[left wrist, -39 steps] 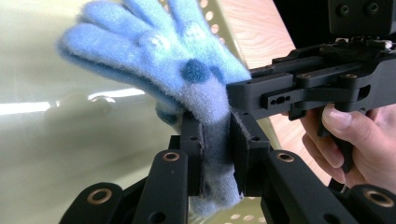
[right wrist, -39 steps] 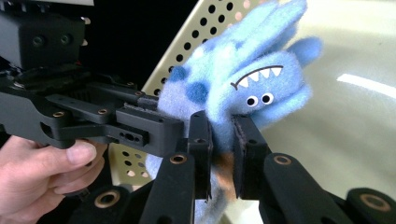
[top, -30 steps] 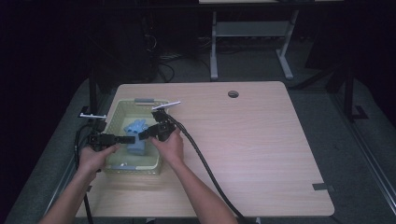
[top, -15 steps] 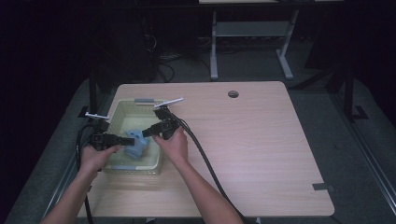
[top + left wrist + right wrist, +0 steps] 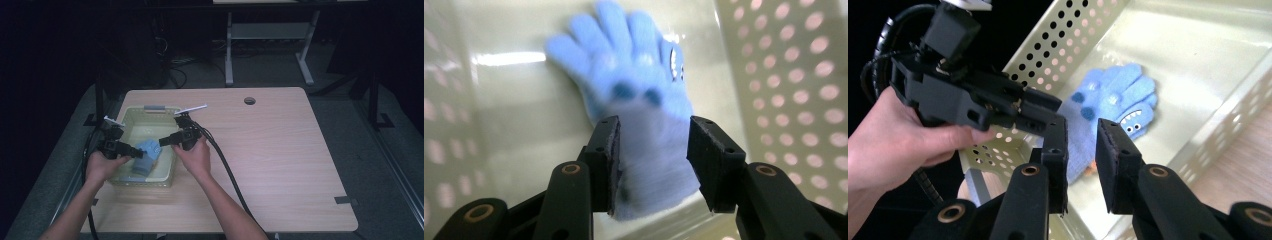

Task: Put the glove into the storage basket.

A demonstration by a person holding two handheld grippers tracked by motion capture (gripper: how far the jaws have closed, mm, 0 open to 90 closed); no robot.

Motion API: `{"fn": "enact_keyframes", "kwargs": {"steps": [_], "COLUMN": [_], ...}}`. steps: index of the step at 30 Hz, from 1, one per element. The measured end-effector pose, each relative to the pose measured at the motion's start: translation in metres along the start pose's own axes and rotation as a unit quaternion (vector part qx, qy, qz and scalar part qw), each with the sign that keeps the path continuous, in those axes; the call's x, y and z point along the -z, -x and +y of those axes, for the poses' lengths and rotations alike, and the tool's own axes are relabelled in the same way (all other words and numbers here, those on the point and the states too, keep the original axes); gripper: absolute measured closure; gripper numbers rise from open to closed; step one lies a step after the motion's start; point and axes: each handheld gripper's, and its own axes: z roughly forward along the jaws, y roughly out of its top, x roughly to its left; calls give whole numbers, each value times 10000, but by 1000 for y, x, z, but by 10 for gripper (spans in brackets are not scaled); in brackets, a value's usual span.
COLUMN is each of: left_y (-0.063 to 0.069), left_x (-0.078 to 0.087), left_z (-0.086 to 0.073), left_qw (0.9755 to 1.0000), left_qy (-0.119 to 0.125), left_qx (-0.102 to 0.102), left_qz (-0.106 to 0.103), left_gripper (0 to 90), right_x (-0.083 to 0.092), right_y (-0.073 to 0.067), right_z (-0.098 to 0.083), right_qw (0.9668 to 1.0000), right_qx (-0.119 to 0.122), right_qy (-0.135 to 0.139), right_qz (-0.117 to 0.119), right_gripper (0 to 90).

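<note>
Since half a second ago the blue glove [image 5: 146, 156] has dropped from between the two tools to the basket floor; it hung higher and bunched a second ago. Both hands have shifted little.

Glove now: flat on the bottom of the pale perforated basket [image 5: 131, 116], near-right part of the tray in the high view, fingers pointing toward the far end. Fuzzy knit, small monster face with teeth on one side [image 5: 1133, 121], darker blue dots on the back.

Left hand-held gripper [image 5: 134, 152]: reaches in over the basket's left wall, held by the left hand [image 5: 101, 165]. Jaws spread in its own view, one on each side of the glove's cuff [image 5: 651, 160]; left pad looks to be at the cuff edge, right pad apart from it. Not pinching.

Right hand-held gripper [image 5: 164, 141]: comes in over the right wall, held by the right hand [image 5: 195, 156]. Jaws parted with a narrow gap, nothing between them; glove lies below and beyond the tips.

Basket sits at the left of the wooden tabletop [image 5: 280, 160], a grey clip [image 5: 154, 107] on its far rim. Black cable [image 5: 225, 165] trails from the right tool across the tabletop toward the near edge.
</note>
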Motion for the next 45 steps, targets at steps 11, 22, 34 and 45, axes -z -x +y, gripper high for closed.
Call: {"fn": "enact_keyframes", "kwargs": {"steps": [11, 22, 34, 45], "left_y": [10, 8, 12, 31], "left_x": [-25, -11, 5, 9], "left_z": [4, 4, 3, 7], "left_qw": [9967, 9998, 9966, 9905], "left_qy": [-589, -143, 469, 849], "left_qx": [-271, -100, -54, -195], "left_qz": [484, 105, -670, -1060], "left_gripper": [683, 635, 592, 537], "right_x": [22, 41, 58, 86], "right_y": [-6, 5, 19, 31], "right_z": [-6, -11, -14, -18], "right_qw": [9998, 9999, 9994, 9976], "right_qx": [178, 0, -201, -306], "right_qy": [88, 161, 259, 549], "right_qz": [7, 58, 111, 307], "right_gripper": [743, 712, 637, 521]}}
